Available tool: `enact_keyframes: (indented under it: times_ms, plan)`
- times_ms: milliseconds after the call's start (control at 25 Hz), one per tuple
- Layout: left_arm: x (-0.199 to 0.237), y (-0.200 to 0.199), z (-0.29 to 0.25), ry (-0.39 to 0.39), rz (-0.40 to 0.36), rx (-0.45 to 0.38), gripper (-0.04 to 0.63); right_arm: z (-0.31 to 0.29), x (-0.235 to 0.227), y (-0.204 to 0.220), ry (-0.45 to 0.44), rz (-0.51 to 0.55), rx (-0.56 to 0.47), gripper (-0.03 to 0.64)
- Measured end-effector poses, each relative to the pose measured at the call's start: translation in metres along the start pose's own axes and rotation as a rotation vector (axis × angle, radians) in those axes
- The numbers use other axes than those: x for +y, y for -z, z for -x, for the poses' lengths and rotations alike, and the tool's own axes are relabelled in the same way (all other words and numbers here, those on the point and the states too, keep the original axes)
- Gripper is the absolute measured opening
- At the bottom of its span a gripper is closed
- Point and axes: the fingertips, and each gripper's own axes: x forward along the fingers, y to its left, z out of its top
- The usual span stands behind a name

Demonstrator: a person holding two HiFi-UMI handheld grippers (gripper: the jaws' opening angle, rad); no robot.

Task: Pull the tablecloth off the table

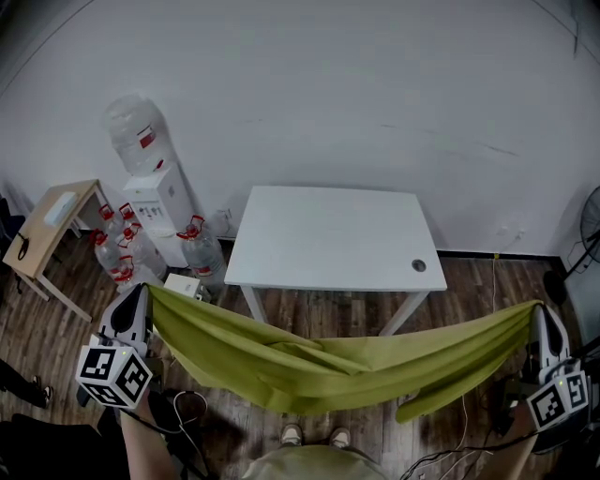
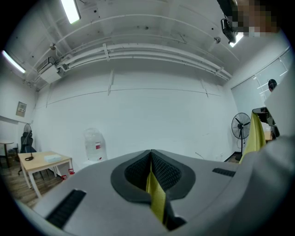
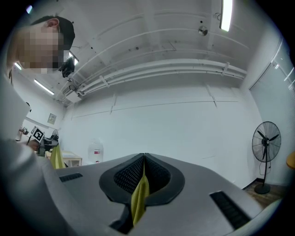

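Short of the near edge of the table (image 1: 328, 234), the cloth (image 1: 319, 366) hangs slack between my grippers, clear of the top. My left gripper (image 1: 143, 292) pinches one end and my right gripper (image 1: 538, 309) the other, both clamped tight. Floor (image 1: 319, 314) lies under the sag.

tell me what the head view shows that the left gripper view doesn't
Head view only: the white table and the whole green tablecloth sagging between left gripper and right gripper, off the table. Left gripper view only: its jaws pinched shut on the cloth's edge, plus ceiling lights. Both: the water dispenser and wooden side table.
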Motion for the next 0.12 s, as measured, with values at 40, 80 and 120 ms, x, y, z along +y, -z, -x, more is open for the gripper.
enact_keyframes:
  times_ms: [40,80,120]
  plan:
    - [0.0004,-0.0004,-0.0013,-0.001,0.0,0.0,0.02,-0.0011,-0.0008,0.0001,0.001,0.001,0.001,0.028]
    - [0.001,-0.0007,-0.0027,-0.002,0.001,-0.001,0.02,-0.0024,-0.0016,0.0001,0.001,0.001,0.001,0.028]
    - [0.0018,-0.0011,-0.0042,-0.004,0.001,-0.001,0.02,-0.0037,-0.0024,0.0002,0.002,0.002,0.002,0.028]
